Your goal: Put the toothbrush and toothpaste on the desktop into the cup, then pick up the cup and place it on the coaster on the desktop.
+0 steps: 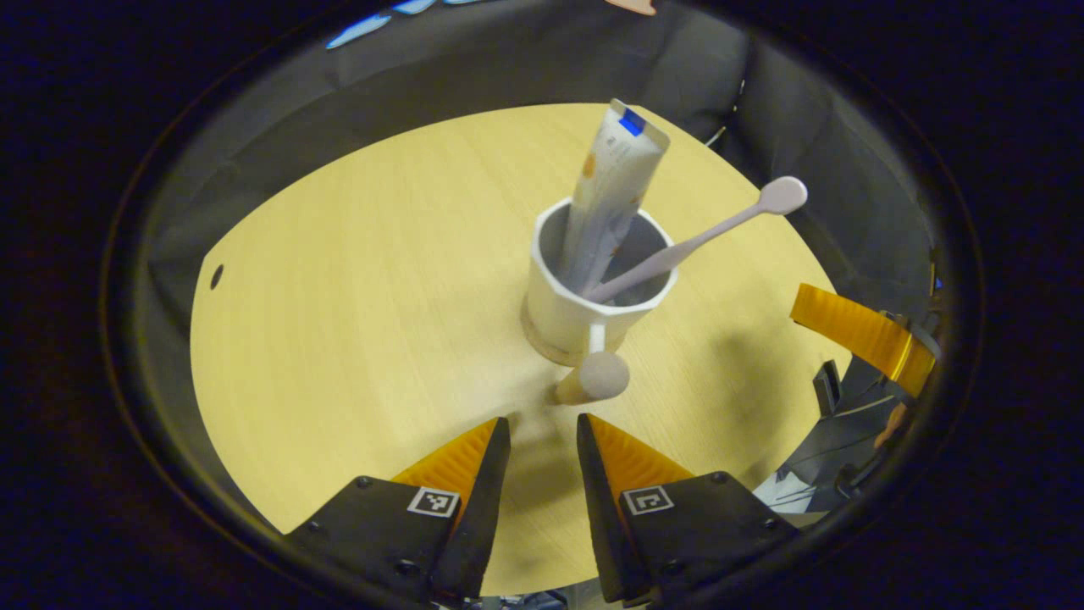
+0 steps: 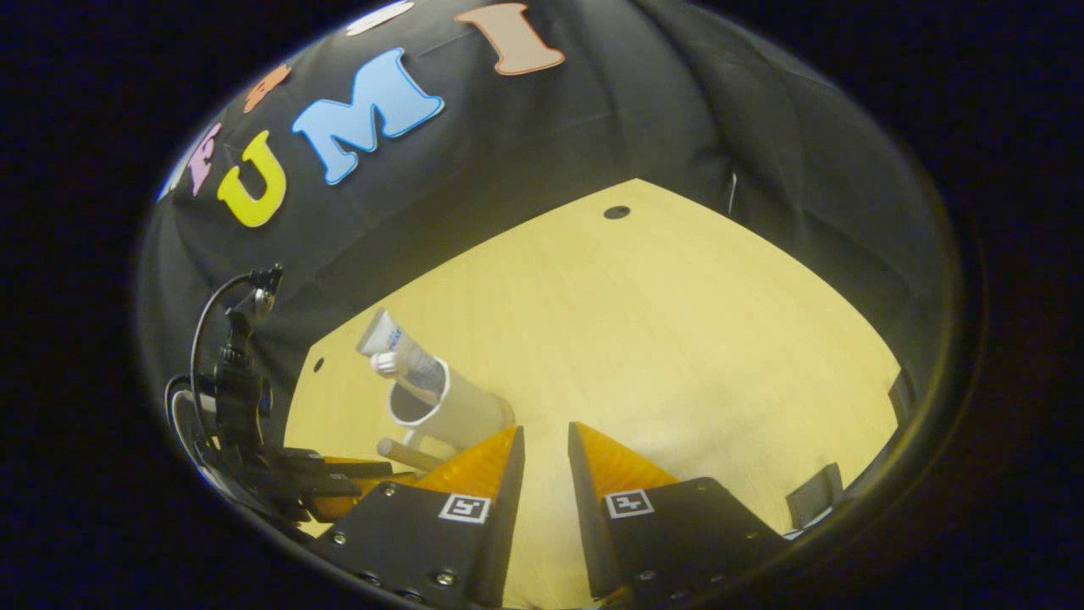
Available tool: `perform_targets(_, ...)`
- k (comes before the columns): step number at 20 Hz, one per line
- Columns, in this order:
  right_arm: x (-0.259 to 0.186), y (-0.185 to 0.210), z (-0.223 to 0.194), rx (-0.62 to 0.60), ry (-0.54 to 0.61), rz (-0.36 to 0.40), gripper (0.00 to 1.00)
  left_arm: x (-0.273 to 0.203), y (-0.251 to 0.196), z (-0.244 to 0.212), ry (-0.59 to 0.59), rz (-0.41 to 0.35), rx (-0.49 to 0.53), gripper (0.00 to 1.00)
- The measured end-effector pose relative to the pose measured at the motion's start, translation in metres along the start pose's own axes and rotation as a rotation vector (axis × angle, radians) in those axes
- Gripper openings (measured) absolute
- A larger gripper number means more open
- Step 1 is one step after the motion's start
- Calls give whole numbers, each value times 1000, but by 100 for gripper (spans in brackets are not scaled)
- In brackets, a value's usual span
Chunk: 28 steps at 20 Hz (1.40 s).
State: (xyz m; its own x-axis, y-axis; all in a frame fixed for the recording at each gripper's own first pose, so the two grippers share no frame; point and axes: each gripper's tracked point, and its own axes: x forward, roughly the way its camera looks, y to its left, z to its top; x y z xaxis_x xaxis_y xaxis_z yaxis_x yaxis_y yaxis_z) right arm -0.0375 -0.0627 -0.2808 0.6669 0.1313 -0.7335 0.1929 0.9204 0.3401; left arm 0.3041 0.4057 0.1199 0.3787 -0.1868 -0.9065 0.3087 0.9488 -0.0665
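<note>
Cup stands upright on the coaster mid-worktop, with toothpaste and toothbrush leaning inside it and its handle pointing at our left claw. We note that claw open, just short of the handle, touching nothing. Right claw is likewise open and empty, beside the cup.

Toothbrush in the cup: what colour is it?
Pale lilac-pink all over; the slim plastic toothbrush shows best in the left gripper view.
</note>
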Motion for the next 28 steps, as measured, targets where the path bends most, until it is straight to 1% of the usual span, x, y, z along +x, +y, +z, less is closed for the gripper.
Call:
perform_targets(1,-2,9,1,-20,-8,12,35,-40,40,20,-38,12,-19,55)
perform_targets(2,-4,18,7,-39,-19,24,35,-36,20,3,-78,22,-38,55)
perform_targets(3,-6,26,11,-58,-32,35,35,-49,24,0,-127,31,-58,55)
perform_targets(4,-9,34,17,-78,-48,43,35,-68,34,0,-182,37,-80,57)
perform_targets(5,-11,41,22,-100,-66,50,31,-89,43,5,-241,38,-105,56)
perform_targets(6,-14,49,28,-122,-84,57,35,-111,49,10,-299,46,-130,56)
perform_targets(8,-22,63,39,-170,-122,69,35,-155,59,19,-414,69,-171,56)
perform_targets(9,-26,70,46,-201,-148,71,35,-148,49,24,-472,80,-182,57)
perform_targets(12,-38,92,72,-301,-234,73,35,-152,54,59,-639,137,-193,56)
perform_targets(13,-43,101,79,-324,-259,81,31,-164,56,66,-692,157,-191,55)
perform_targets(14,-47,110,88,-338,-284,93,35,-172,58,73,-744,180,-187,55)
perform_targets(15,-53,119,97,-349,-313,103,31,-181,60,79,-791,207,-182,55)
perform_targets(16,-59,129,108,-362,-346,109,35,-187,62,79,-836,237,-178,56)
perform_targets(17,-63,136,115,-380,-381,116,31,-192,63,82,-879,264,-176,55)
perform_targets(19,-73,148,131,-409,-446,126,31,-199,63,82,-942,299,-164,55)
perform_targets(20,-78,155,140,-410,-473,133,35,-201,63,81,-963,315,-158,55)
perform_targets(24,-95,169,169,-430,-587,137,35,-206,61,82,-1064,344,-135,55)
perform_targets(25,-99,170,171,-441,-606,135,35,-206,61,83,-1093,346,-134,55)
perform_targets(26,-101,171,174,-447,-618,135,30,-208,62,82,-1117,352,-130,55)
perform_targets(27,-102,172,175,-449,-625,136,30,-209,62,83,-1138,360,-124,55)
perform_targets(28,-102,172,175,-448,-627,136,35,-213,59,85,-1165,361,-112,55)
